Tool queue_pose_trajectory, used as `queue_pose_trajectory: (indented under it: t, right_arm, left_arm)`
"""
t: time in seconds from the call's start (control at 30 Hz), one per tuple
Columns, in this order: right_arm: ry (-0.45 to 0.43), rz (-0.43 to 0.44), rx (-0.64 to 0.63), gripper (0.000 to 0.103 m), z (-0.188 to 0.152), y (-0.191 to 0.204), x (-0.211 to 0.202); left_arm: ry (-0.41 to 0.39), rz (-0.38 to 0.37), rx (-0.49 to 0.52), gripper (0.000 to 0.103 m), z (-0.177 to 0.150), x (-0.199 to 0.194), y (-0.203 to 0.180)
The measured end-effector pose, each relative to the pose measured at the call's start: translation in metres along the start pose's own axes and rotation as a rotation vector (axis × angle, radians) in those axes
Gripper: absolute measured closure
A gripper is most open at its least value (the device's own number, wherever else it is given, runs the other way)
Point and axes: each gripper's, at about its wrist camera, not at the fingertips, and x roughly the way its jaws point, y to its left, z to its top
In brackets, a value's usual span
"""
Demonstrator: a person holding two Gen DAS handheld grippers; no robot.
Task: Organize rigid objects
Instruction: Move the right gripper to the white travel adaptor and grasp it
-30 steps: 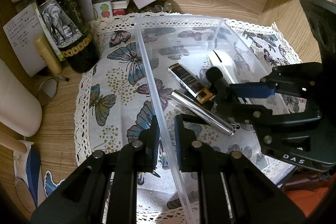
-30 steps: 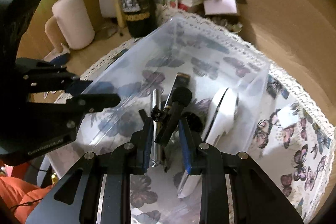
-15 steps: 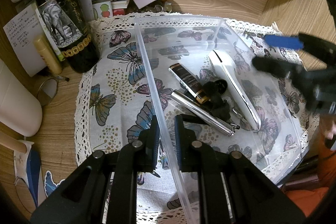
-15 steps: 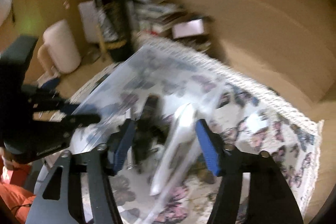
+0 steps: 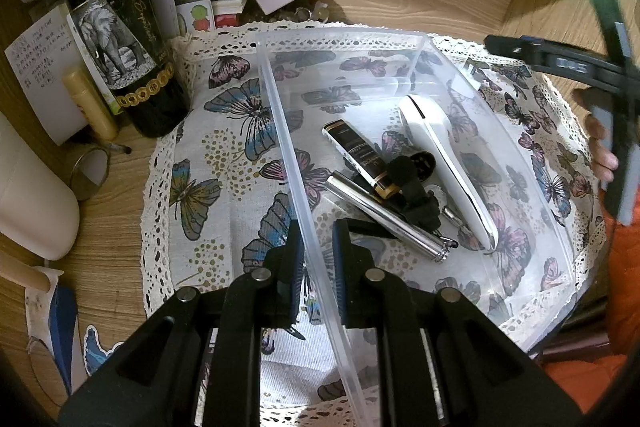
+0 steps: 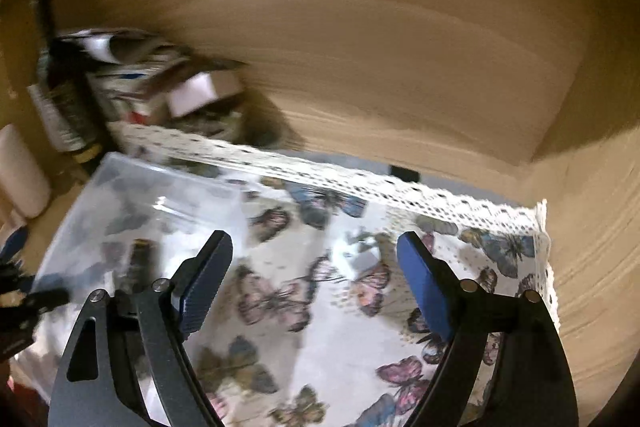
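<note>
Four rigid items lay inside the clear plastic bin [image 5: 404, 39] on the butterfly-print cloth [image 5: 224, 155]. From left to right, the left gripper [image 5: 316, 259] stayed pinched on the bin's near wall, steadying it. Beside it lay the silver metal tube [image 5: 384, 215], the black-and-gold cosmetic tube [image 5: 360, 155], the small black foam-tipped microphone [image 5: 412, 183] and the long white handheld device [image 5: 444, 155]. A second earlier the right gripper [image 6: 316, 279] had held that microphone over the bin; it had since let go, and the microphone rested across the tubes. That gripper had pulled back to the right with its fingers spread wide and empty. By my judgement this placement was finished, leaving the right gripper free for another piece.
</note>
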Motion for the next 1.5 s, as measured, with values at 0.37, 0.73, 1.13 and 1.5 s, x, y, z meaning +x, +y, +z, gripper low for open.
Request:
queue_pose_trajectory:
  t: [0.37,0.73,1.13,1.5]
  right_arm:
    - [0.192,-0.008,0.057,0.025,-0.015,-0.024,0.080]
    - [0.238,0.042,0.083,0.074,-0.022,-0.029,0.084]
    - [0.224,0.054,-0.037,0.085,-0.034,-0.002,0.033]
    - [0.190,0.016,0.041,0.047,0.002,-0.026,0.065]
  left_arm:
    - [0.007,0.001,-0.003,0.090,-0.001,0.002,0.000]
    - [0.003,0.003,-0.005,0.090,-0.001,0.000,-0.001]
    - [0.002,0.005,-0.002,0.090,-0.001,0.000,0.000]
    - [0.008,-0.004,-0.013,0.090,0.001,0.001,0.000]
